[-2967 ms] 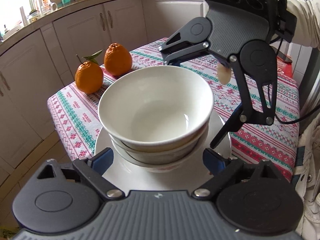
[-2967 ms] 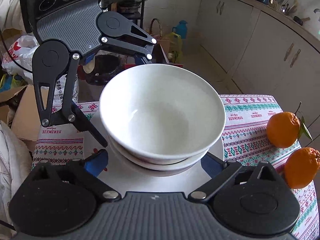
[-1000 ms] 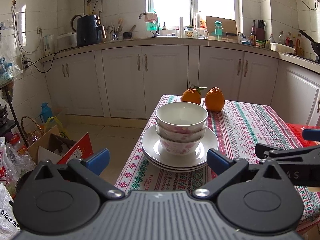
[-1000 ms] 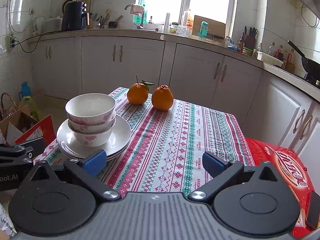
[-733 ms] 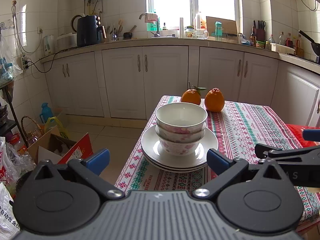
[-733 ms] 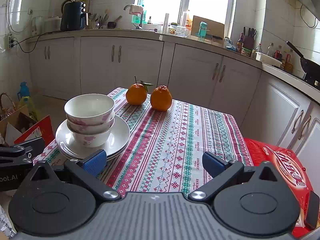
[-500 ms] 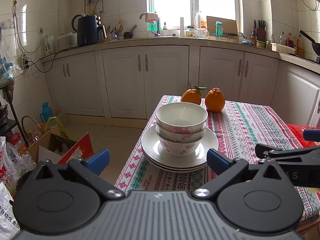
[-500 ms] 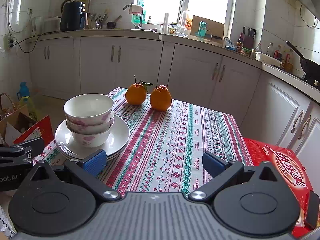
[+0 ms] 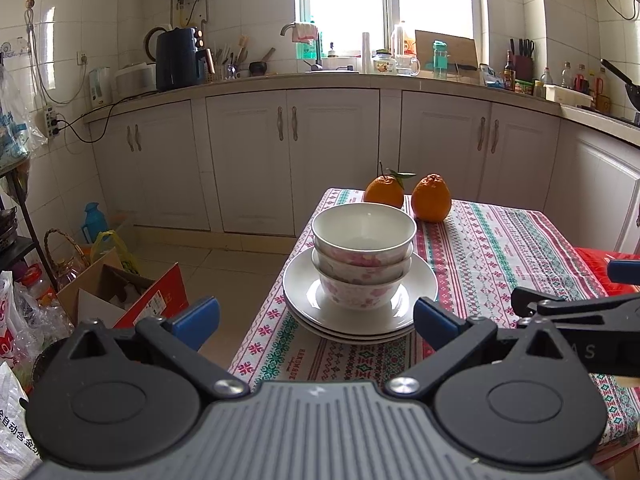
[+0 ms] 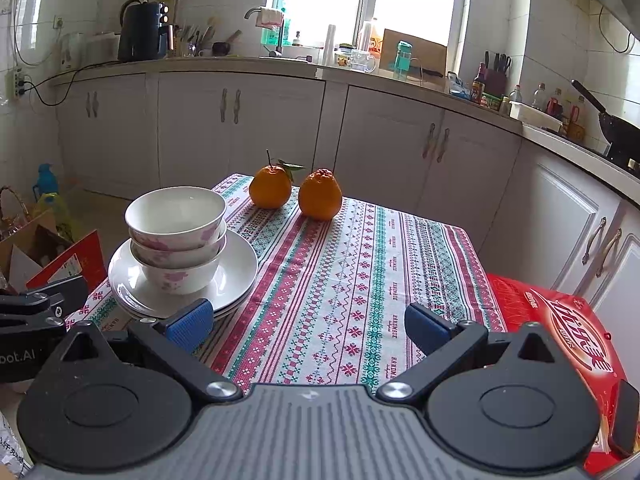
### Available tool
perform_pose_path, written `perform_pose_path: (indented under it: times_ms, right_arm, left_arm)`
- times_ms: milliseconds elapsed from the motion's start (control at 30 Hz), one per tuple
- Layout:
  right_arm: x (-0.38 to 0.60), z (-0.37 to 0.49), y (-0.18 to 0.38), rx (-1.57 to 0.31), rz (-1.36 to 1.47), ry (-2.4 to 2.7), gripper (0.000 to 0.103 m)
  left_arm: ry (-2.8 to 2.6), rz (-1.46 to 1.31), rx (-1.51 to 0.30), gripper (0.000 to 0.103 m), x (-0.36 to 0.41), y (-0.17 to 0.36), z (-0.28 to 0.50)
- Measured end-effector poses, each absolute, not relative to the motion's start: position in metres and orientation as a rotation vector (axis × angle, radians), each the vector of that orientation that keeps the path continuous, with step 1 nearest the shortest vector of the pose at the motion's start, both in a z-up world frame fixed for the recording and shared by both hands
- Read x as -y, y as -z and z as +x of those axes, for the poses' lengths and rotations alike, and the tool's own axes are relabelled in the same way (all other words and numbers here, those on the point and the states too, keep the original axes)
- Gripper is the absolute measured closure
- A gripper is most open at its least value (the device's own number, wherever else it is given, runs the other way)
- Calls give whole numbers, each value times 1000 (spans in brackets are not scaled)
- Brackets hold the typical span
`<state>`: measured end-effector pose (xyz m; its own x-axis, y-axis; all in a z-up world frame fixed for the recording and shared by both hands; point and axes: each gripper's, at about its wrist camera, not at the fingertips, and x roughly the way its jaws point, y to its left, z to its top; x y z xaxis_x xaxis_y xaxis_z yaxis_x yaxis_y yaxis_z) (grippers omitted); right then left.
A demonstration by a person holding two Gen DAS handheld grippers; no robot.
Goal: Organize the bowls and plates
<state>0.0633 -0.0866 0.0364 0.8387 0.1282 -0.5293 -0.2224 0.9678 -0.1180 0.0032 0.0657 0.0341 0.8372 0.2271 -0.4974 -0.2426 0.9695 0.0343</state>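
Three white bowls with pink flowers (image 9: 362,254) stand nested in a stack on a pile of white plates (image 9: 420,280) near the table's left edge; the bowls (image 10: 176,236) and plates (image 10: 236,268) also show in the right wrist view. My left gripper (image 9: 314,318) is open and empty, held back from the table in front of the stack. My right gripper (image 10: 306,322) is open and empty, over the table's near edge, to the right of the stack. Each gripper shows at the edge of the other's view.
Two oranges (image 9: 408,196) sit at the table's far end on the patterned cloth (image 10: 360,280). A red box (image 10: 560,332) lies to the right. Cardboard boxes and bags (image 9: 104,292) crowd the floor on the left. White cabinets (image 9: 292,160) line the back.
Three seconds ago both grippers were close around the bowl stack from opposite sides. Both have since pulled back to the near side; in the last second nothing has visibly moved.
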Motion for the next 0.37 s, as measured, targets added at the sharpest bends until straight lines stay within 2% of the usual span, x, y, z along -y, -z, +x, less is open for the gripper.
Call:
perform_pose_path:
  times_ms: [367]
  right_arm:
    - [87, 64, -37, -543, -177, -186, 0]
  left_arm:
    - [-249, -30, -522, 1, -65, -34, 3]
